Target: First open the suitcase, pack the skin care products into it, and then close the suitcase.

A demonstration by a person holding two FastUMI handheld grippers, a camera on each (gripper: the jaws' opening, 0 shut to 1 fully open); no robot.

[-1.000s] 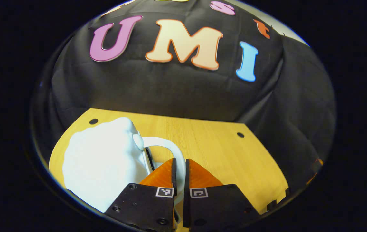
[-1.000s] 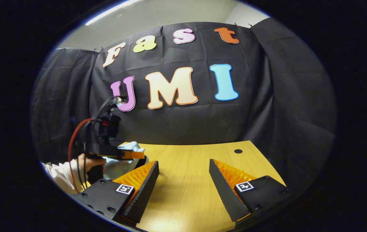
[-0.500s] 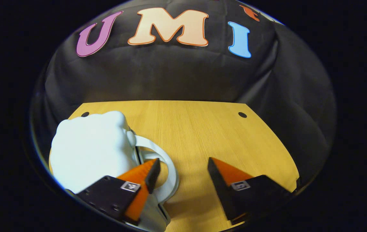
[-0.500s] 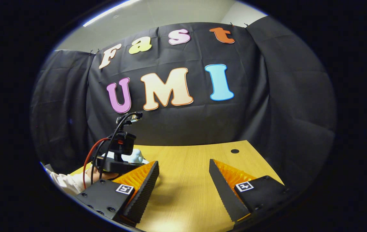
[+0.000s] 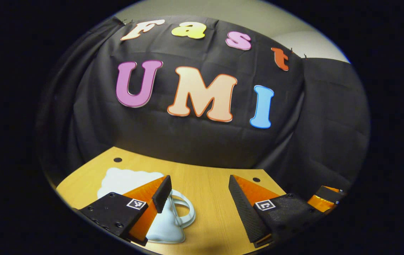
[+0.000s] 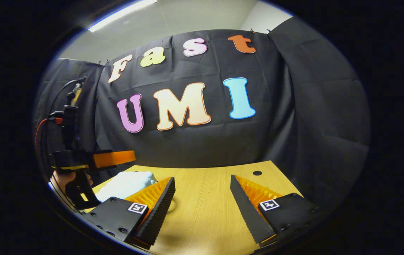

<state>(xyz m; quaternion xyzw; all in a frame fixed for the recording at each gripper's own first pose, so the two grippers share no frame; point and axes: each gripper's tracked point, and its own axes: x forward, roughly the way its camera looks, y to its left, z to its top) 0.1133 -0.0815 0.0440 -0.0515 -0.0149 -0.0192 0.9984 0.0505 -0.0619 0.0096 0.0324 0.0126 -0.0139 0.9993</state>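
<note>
A white, cloud-shaped suitcase [image 5: 127,180] lies flat on the wooden table [image 5: 209,212], its lid down and its looped handle [image 5: 185,212] pointing toward me. My left gripper [image 5: 197,184] hangs open above the handle, touching nothing. In the right gripper view the suitcase [image 6: 127,183] sits at the left, partly behind my right gripper's left finger [image 6: 159,202]. My right gripper [image 6: 202,182] is open over bare table, to the right of the suitcase. The left gripper [image 6: 111,158] also shows there, raised above the suitcase and held by a hand [image 6: 68,177].
Black cloth walls close off the table's far and right sides. Round holes [image 5: 117,159] [image 6: 257,173] mark the table's far corners. The right gripper's orange finger [image 5: 324,199] shows at the right edge of the left gripper view.
The left gripper was shut on the suitcase handle, then opened and let go. It has since lifted up and back from the suitcase. The right gripper has barely moved.
</note>
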